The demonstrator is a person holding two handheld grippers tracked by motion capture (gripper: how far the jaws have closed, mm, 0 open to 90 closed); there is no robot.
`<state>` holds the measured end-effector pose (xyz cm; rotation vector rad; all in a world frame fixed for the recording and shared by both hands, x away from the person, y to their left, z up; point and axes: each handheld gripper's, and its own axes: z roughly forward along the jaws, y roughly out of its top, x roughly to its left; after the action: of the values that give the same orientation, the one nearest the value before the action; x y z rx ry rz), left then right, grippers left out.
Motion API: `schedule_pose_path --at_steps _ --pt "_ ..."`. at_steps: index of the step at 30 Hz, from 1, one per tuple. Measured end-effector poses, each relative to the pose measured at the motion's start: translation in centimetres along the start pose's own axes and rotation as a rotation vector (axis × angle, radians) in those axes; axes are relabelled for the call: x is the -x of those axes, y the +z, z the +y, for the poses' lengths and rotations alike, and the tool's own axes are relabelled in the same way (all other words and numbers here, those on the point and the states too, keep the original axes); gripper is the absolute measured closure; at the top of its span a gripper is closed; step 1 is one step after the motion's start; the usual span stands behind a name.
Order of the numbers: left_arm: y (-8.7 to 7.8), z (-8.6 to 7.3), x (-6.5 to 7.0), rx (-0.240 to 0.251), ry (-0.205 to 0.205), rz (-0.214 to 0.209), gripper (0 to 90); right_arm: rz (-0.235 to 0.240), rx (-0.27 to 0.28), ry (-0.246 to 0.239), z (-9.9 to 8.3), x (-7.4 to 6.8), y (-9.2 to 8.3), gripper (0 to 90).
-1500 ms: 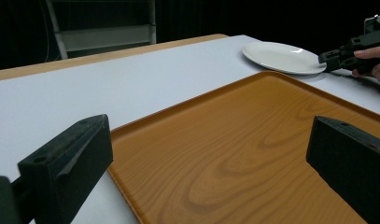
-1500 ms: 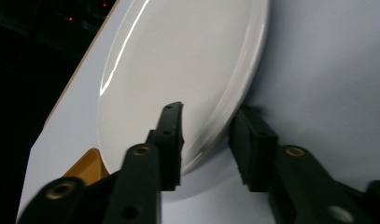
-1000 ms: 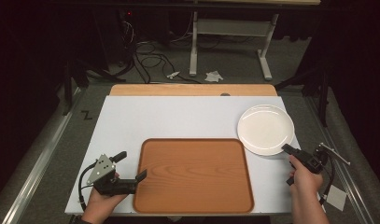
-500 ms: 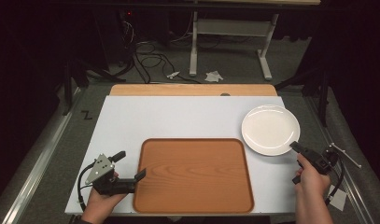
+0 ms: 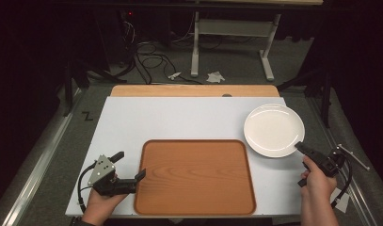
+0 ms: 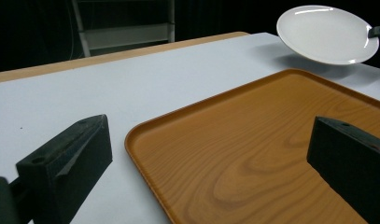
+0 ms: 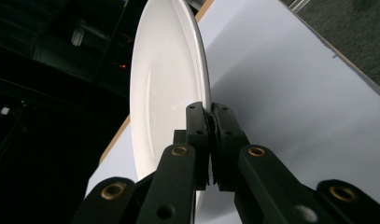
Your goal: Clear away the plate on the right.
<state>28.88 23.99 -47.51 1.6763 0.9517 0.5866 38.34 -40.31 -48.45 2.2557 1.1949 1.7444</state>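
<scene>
While we hold a pair of tongs in each hand, the white table (image 5: 189, 117) spreads out ahead of both pairs. Between the two pairs lies the wooden tray (image 5: 194, 175), flat on the table, its near left corner just in front of the left tongs (image 5: 131, 170). Those left tongs are held low beside that corner with their jaws wide apart and nothing between them; in the left gripper view the tray's rim (image 6: 145, 128) runs through the gap. Beyond the tip of the right tongs (image 5: 303, 149) sits the white plate (image 5: 273, 129), off the tray's far right corner. Our right tongs are clamped together on the plate's near rim (image 7: 204, 100), and in the left gripper view the plate (image 6: 325, 32) is raised above its shadow on the table.
</scene>
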Motion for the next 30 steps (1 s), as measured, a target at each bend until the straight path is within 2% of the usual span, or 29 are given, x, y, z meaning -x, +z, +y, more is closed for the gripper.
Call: schedule_pose_path --at_steps 5,6,10,13,18,20,25,29,30 --pt "0.0 0.1 0.1 0.0 0.011 -0.001 0.8 0.016 0.006 -0.03 0.2 -0.6 -0.4 89.7" --pt "0.0 0.1 0.1 0.002 0.013 0.003 0.8 0.036 0.004 -0.035 0.2 -0.9 -0.6 89.8" --pt "-0.1 0.1 0.1 0.008 0.013 -0.002 0.7 0.058 0.002 -0.045 0.2 -1.3 -0.9 89.9" --pt "0.0 0.1 0.2 0.001 0.027 0.003 0.3 0.061 -0.003 -0.064 0.1 -1.7 -0.9 89.8" --pt "0.0 0.2 0.3 0.0 0.035 -0.007 0.3 0.081 -0.036 -0.079 -0.2 -2.1 -0.7 89.9" --pt "0.0 0.2 0.3 0.003 0.039 -0.012 0.3 0.094 -0.06 -0.1 -0.5 -2.4 -0.5 89.9" --pt "-0.1 0.3 0.2 0.013 0.031 -0.012 0.3 0.121 -0.101 -0.111 -1.2 -3.0 -0.1 89.9" --pt "-0.2 0.4 0.2 0.02 0.034 -0.015 0.3 0.132 -0.125 -0.139 -1.5 -3.4 0.0 90.0" --pt "-0.2 0.4 0.2 0.023 0.028 -0.013 0.3 0.137 -0.145 -0.152 -1.8 -3.5 0.2 89.9"
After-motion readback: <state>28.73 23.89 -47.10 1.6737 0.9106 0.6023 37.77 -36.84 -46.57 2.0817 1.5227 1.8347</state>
